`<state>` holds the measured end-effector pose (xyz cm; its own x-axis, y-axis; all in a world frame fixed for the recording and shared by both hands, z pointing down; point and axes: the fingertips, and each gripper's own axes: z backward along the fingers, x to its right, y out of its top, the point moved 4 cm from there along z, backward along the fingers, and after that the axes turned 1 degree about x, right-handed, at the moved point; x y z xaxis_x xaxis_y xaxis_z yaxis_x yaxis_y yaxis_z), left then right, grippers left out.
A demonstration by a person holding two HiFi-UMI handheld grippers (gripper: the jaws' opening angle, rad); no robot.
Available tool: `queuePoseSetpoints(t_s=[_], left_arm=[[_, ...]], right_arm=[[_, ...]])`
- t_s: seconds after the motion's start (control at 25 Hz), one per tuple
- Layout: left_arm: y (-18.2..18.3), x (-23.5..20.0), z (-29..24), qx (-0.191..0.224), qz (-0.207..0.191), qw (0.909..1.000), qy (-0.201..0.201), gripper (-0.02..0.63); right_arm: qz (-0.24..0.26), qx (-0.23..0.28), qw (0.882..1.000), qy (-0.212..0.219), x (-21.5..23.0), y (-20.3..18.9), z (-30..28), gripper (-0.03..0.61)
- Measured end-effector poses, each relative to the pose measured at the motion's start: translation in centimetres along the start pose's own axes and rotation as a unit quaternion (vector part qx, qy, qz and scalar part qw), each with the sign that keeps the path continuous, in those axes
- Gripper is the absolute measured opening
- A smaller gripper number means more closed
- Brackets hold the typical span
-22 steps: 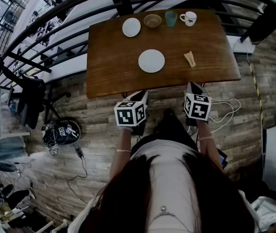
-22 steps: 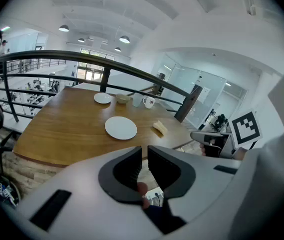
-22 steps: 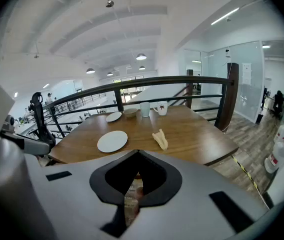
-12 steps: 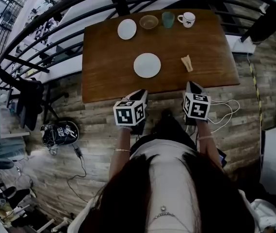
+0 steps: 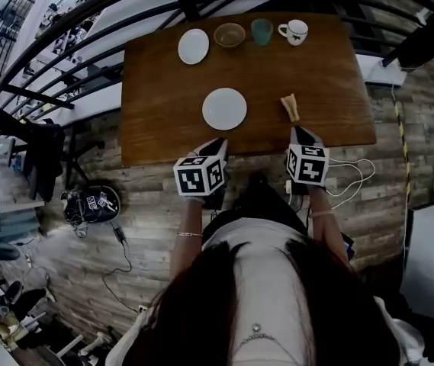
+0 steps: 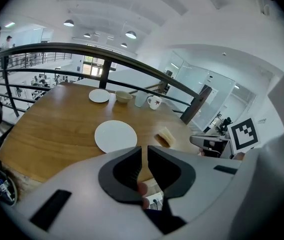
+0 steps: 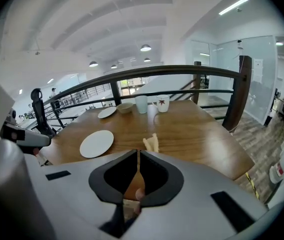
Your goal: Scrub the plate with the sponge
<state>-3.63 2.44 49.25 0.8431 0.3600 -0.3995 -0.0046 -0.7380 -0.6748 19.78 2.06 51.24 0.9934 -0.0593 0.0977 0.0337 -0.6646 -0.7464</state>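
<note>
The wooden table (image 5: 163,120) fills the upper middle of the head view. At its lower edge the left tool (image 6: 142,148) and the right tool (image 7: 138,151) hang side by side, both clenched on nothing, clear of everything on the table. The white plate (image 5: 224,108) lies at the table's centre, above the left tool. A smaller plate (image 5: 193,46), bowl (image 5: 229,34), tumbler (image 5: 262,30) and mug (image 5: 294,30) line the top edge. The tan sponge (image 5: 290,107) lies right of the plate, apart from it, above the right tool.
</note>
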Motion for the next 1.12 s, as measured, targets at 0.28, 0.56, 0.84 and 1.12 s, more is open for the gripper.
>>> queuePoseSetpoints(t_s=[0.28, 0.56, 0.84, 1.12], left_arm=[[0.3, -0.2, -2.1, -0.004, 0.019, 0.9996, 0.021, 0.048], [0.8, -0.5, -3.4, -0.012, 0.030, 0.9987, 0.039, 0.048], [1.2, -1.0, -4.5, -0.023, 0.037, 0.9975, 0.055, 0.048], [1.9, -1.4, -4.7, -0.029, 0.041, 0.9963, 0.070, 0.048]], right_arm=[[0.003, -0.022, 1.000, 0.021, 1.9, 0.0, -2.5, 0.040], [0.017, -0.042, 0.998, 0.033, 3.1, 0.6, -5.2, 0.059], [0.011, -0.067, 0.996, 0.050, 4.0, 0.5, -7.8, 0.132], [0.023, -0.094, 0.993, 0.063, 4.2, 0.3, -10.0, 0.161]])
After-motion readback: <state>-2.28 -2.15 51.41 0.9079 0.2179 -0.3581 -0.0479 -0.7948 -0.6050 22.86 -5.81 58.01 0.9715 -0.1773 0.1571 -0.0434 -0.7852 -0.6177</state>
